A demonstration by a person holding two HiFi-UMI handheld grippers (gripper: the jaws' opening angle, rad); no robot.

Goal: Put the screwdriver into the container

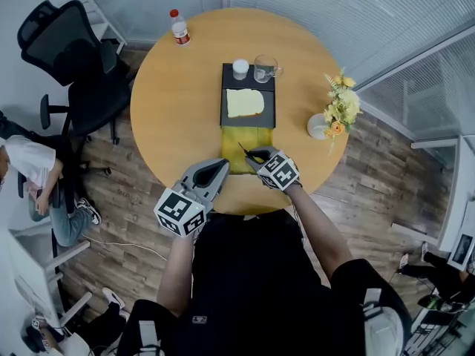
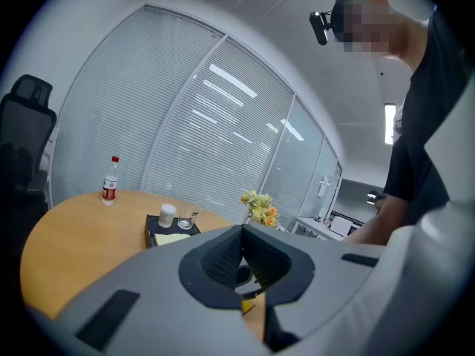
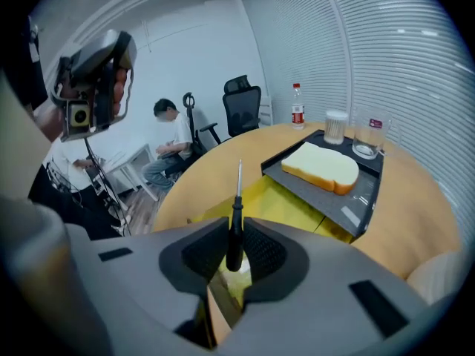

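Note:
A black-handled screwdriver (image 3: pixel 236 221) with a thin metal shaft stands upright between the jaws of my right gripper (image 3: pixel 236 232), which is shut on it. In the head view that gripper (image 1: pixel 257 160) holds the screwdriver (image 1: pixel 248 153) over the near end of the yellow container (image 1: pixel 249 137), which lies on the round wooden table (image 1: pixel 178 110) just in front of a black tray. The yellow container (image 3: pixel 278 202) lies right under the tool. My left gripper (image 1: pixel 220 167) hovers beside it at the container's left corner. Its jaws (image 2: pixel 243 232) are shut with nothing between them.
The black tray (image 1: pixel 248 82) holds a slice of bread (image 1: pixel 244 103), a white cup (image 1: pixel 240 68) and a glass mug (image 1: pixel 264 68). A water bottle (image 1: pixel 179 28) stands far left, a flower vase (image 1: pixel 336 111) at the right. Office chairs (image 1: pixel 74 65) and a seated person (image 1: pixel 30 173) are at left.

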